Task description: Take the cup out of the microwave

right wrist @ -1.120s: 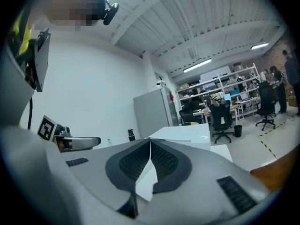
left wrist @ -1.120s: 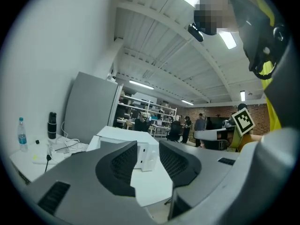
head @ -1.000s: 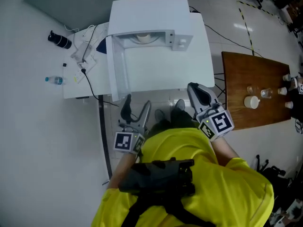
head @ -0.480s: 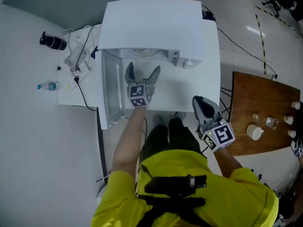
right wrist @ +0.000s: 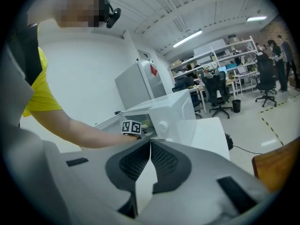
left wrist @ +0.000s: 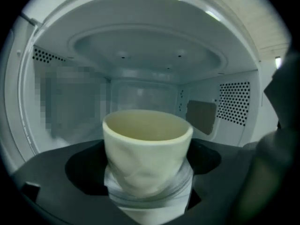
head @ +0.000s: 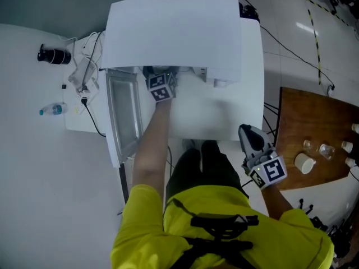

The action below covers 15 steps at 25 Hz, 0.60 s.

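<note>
The white surface [head: 207, 116] is the biggest thing here, and the microwave [head: 174, 32] sits on it. The microwave's door [head: 122, 114] hangs open to the left, so there is a clear way in. A wooden table [head: 303, 128] stands off to the right with some small things on it, well apart from the job. The person's left arm stretches forward, and the left hand-held gripper [head: 159, 83] is at the mouth of the microwave with its tips out of sight under the roof. In the left gripper view its jaws are spread wide, I think so the cup can fit between them. The right hand-held gripper [head: 248, 132] is down low by the person's side, away from the microwave. Its jaws are pressed together on nothing, likely because it has no work to do right now. The cup [left wrist: 147, 149] is inside the microwave, standing upright on the round glass plate [left wrist: 147, 200] in the middle. It is cream coloured and looks empty. It sits right between the left jaws, with dark gaps on both sides, so the pads do not seem to touch it yet. The next step is probably to squeeze gently and lift it out.
</note>
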Tool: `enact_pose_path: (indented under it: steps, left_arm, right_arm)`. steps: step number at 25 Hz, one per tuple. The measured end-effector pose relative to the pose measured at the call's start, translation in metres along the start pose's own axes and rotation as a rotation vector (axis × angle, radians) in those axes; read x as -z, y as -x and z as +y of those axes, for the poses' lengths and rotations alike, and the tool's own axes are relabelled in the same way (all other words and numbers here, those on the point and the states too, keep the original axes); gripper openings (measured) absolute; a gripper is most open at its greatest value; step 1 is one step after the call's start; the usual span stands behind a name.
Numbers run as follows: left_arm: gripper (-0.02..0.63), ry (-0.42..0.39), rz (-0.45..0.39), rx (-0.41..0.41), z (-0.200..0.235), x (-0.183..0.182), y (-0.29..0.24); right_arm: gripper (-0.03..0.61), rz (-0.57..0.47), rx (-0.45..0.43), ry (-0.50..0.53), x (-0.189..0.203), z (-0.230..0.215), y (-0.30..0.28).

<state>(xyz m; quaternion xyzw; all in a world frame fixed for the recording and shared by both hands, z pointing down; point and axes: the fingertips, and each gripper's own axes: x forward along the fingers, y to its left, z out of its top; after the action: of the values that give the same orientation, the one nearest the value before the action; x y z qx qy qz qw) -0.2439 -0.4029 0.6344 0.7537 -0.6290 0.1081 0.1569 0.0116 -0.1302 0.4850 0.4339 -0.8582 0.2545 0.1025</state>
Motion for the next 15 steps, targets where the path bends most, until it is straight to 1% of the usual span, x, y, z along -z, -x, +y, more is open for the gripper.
enact_pose_path:
  steps: [1,3,5,9,12,15]
  left_arm:
    - [0.461,0.013,-0.004,-0.017,0.003,0.001,-0.004]
    - [0.446,0.01,-0.008,-0.025,0.002,0.0,-0.007]
    - [0.443,-0.001,-0.005,-0.031,0.002,-0.005,-0.007]
    - [0.442,0.027,-0.039,-0.061,0.007,-0.009,0.015]
    - [0.442,0.013,-0.074,-0.036,0.0,-0.015,0.045]
    - [0.442,0.019,-0.081,-0.012,-0.008,-0.01,0.085]
  right_arm:
    - [0.009,0.001,0.004,0.0,-0.001,-0.002,0.002]
    - [0.009,-0.002,0.017,0.002,-0.004,-0.005,0.006]
    - [0.009,-0.001,0.028,-0.001,-0.004,-0.007,0.006]
    - [0.009,0.004,0.022,-0.003,-0.003,0.0,0.003]
    - [0.009,0.009,0.002,-0.003,-0.001,0.01,-0.001]
    - [0.009,0.009,-0.017,-0.008,-0.001,0.02,-0.006]
